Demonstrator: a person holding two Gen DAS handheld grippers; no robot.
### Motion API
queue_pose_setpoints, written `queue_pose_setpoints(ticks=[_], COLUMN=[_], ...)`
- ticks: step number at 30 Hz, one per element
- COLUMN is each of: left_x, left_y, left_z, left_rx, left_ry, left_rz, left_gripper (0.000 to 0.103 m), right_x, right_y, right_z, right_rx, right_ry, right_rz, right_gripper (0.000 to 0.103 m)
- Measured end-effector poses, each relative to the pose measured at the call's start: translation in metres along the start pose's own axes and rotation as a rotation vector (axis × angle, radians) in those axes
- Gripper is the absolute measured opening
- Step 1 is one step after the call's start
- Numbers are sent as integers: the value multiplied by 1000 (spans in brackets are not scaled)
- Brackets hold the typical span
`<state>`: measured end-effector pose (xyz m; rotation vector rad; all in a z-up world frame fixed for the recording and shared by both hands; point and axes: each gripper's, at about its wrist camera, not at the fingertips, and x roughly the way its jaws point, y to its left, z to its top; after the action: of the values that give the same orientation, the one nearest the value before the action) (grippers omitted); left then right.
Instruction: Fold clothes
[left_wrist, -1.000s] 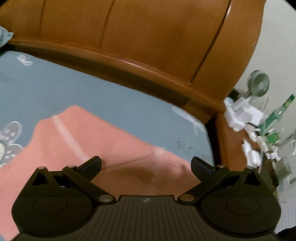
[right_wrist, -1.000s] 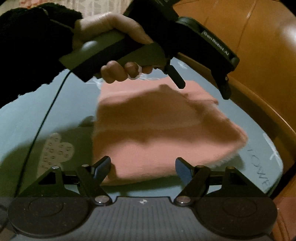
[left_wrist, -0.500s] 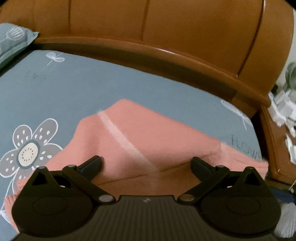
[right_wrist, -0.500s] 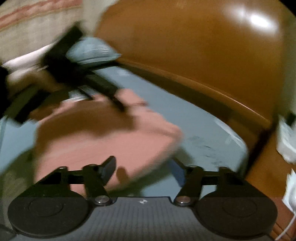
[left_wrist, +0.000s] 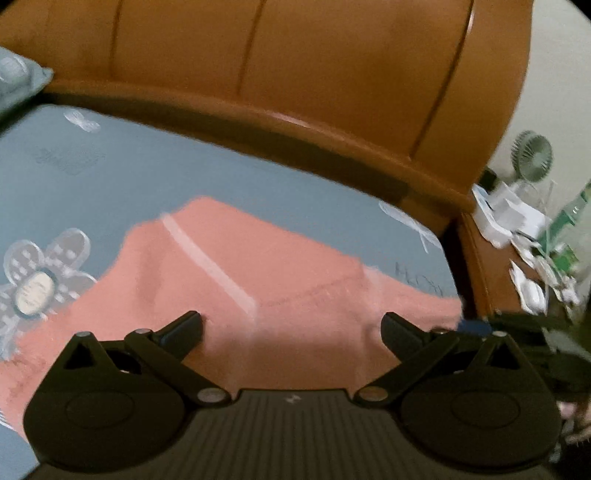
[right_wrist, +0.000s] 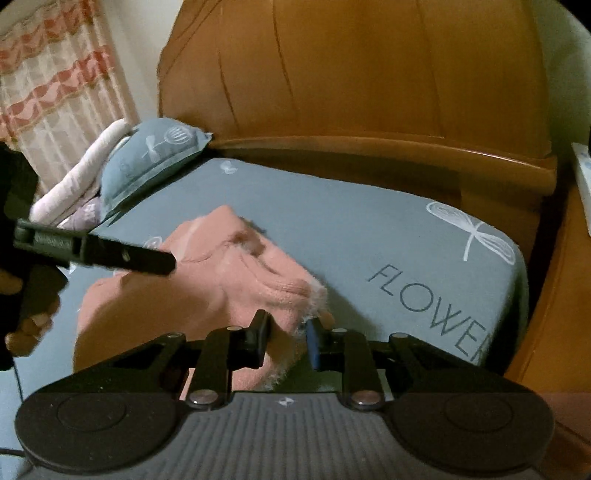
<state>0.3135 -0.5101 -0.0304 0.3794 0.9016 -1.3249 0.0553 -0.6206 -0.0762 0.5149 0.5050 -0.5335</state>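
A: The bed fills the room, blue-grey sheet printed FLOWER, wooden headboard at twelve o'clock. No baskets or bins that I can make out, only a pillow at ten o'clock and a cluttered nightstand at three.

B: And the clothes?

A: One pink sweater lies crumpled mid-sheet. The right gripper sits at its six o'clock corner; its jaws have just been closing, and the fuzzy hem is pinched between them.

B: The other one?

A: The left gripper hangs over the sweater with its jaws spread wide, gripping nothing, the cloth running from between them toward eleven o'clock. From the right wrist view its finger points in from nine o'clock.
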Motion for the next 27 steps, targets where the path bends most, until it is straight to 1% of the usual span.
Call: queue_pose_setpoints(ticks=[1,3,5,6,7,8,9,10,12,14,16,18,21,24,27], left_x=[3,2,-7,-7,-5,-3,4,15,43,54,57,51,30,4,-18], left_y=[-2,-9,-19,-24,-29,-34,-37,-40,-36,-30,-26,-23,-17,-8,3], left_z=[-1,4,12,16,20,24,28,31,37,41,44,46,44,39,30], left_rx=[28,50,48,50,53,56,61,65,32,-13,-50,-73,-78,-76,-64], left_ry=[-9,-16,-55,-60,-58,-55,-42,-25,30,23,12,20,11,-11,-11], left_rz=[7,26,-34,-73,-112,-151,-166,-166,-125,-118,-123,-139,-109,-92,-44], left_gripper=[102,102,102,102,102,102,102,102,102,102,102,102,102,102,102], right_x=[1,1,-4,-8,-11,-12,-13,-13,-11,-10,-9,-7,-5,-5,-6], right_y=[0,2,11,17,24,31,38,46,57,61,58,52,45,47,52], right_z=[-2,-5,-8,-10,-13,-16,-19,-22,-28,-30,-29,-28,-26,-26,-27], right_rx=[-8,-27,-73,-101,-130,-159,-190,-221,-283,-297,-264,-215,-152,-157,-173], right_ry=[7,10,-2,-10,-18,-21,-19,-18,-8,2,17,37,63,61,56], right_rz=[-10,-17,-20,-17,-10,-7,-11,-14,-37,-42,-27,-13,-1,-19,-29], right_gripper=[31,31,36,45,56,62,68,70,74,75,77,77,77,78,78])
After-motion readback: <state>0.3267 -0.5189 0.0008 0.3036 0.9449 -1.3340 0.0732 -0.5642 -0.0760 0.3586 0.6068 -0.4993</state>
